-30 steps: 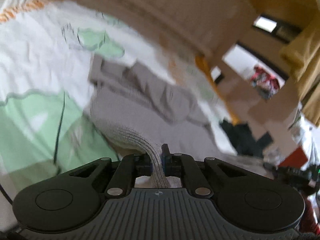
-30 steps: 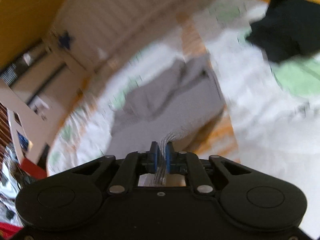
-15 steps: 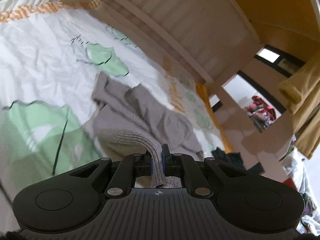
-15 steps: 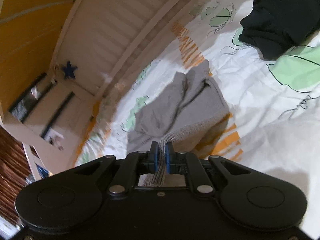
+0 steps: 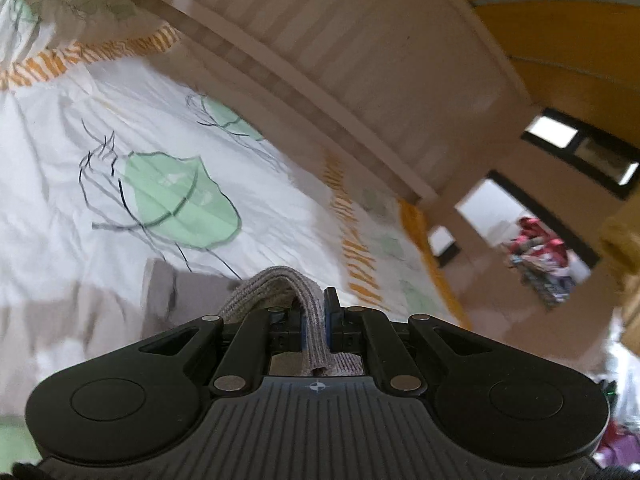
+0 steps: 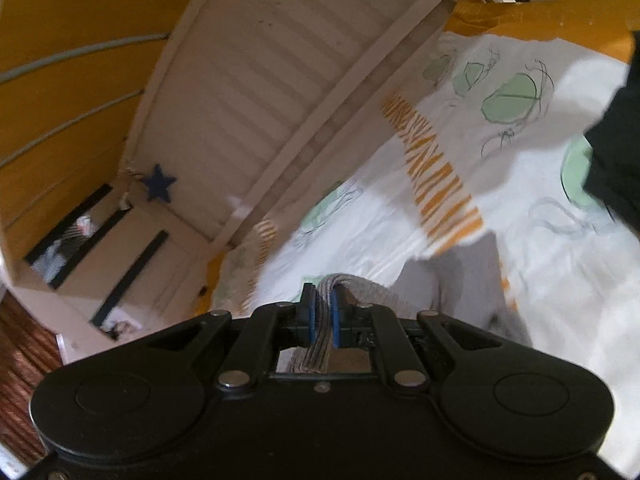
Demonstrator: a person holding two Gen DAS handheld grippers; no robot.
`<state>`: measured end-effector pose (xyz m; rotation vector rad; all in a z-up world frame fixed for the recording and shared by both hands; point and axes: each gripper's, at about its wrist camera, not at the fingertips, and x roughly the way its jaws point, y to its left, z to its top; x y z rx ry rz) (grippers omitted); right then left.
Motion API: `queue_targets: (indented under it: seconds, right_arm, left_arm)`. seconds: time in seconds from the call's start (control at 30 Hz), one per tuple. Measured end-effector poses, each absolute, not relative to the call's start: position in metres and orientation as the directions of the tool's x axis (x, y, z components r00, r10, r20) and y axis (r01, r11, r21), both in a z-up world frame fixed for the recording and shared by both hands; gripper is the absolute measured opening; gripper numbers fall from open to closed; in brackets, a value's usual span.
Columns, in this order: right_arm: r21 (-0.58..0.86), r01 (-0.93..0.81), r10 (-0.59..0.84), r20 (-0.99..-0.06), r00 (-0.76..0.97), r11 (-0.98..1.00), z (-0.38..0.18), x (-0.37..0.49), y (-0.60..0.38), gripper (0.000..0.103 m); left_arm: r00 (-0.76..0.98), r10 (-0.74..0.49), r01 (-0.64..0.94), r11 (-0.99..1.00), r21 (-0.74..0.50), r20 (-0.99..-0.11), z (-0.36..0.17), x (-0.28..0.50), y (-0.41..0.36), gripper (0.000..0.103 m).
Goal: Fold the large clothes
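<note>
A grey knit sweater (image 5: 188, 296) lies on the bed, mostly hidden below both grippers. My left gripper (image 5: 316, 312) is shut on its ribbed hem (image 5: 280, 280), which arches up out of the jaws. My right gripper (image 6: 322, 312) is shut on another part of the ribbed hem (image 6: 352, 284). The grey body of the sweater (image 6: 456, 280) shows to the right of the right gripper, blurred. Both grippers hold the hem low over the bed.
The bed cover (image 5: 80, 128) is white with green leaf prints and orange stripes. A white slatted bed frame (image 5: 320, 40) runs along the far side. A dark garment (image 6: 616, 152) lies on the bed at right. A blue star (image 6: 158, 188) marks the wall.
Both grippers have carried the hem forward towards the slatted frame and tilted up. Much less of the sweater shows in front of them now; most of it lies beneath the grippers.
</note>
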<state>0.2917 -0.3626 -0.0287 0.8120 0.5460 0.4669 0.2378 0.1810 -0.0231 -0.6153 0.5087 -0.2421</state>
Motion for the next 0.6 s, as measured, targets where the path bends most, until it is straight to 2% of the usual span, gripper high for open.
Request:
queue_targets:
  seconds: [0.33, 0.47, 0.5, 0.53, 0.57, 0.6]
  right_arm:
    - [0.728, -0.034, 0.501, -0.437, 0.747, 0.685, -0.087, 0.398, -0.341, 0.016]
    - [0.670, -0.008, 0.445, -0.484, 0.754, 0.742, -0.103, 0.414, -0.339, 0.025]
    - [0.663, -0.008, 0.432, -0.478, 0.765, 0.749, -0.105, 0.415, -0.340, 0.035]
    - [0.662, -0.008, 0.420, -0.466, 0.779, 0.749, -0.107, 0.416, -0.343, 0.058]
    - [0.669, -0.010, 0.411, -0.446, 0.795, 0.744, -0.107, 0.415, -0.346, 0.070]
    - [0.672, -0.017, 0.402, -0.422, 0.812, 0.740, -0.105, 0.411, -0.349, 0.081]
  left_arm:
    - [0.794, -0.274, -0.051, 0.859, -0.509, -0.543, -0.082, 0.339, 0.171, 0.011]
    - [0.769, -0.273, -0.116, 0.829, -0.547, -0.577, -0.107, 0.351, 0.181, 0.028]
    - [0.776, -0.267, -0.129, 0.819, -0.559, -0.571, -0.109, 0.351, 0.184, 0.041]
    - [0.791, -0.253, -0.142, 0.811, -0.568, -0.558, -0.109, 0.348, 0.188, 0.050]
    - [0.807, -0.242, -0.144, 0.803, -0.578, -0.538, -0.107, 0.344, 0.191, 0.066]
    - [0.827, -0.235, -0.137, 0.798, -0.587, -0.511, -0.103, 0.339, 0.195, 0.078]
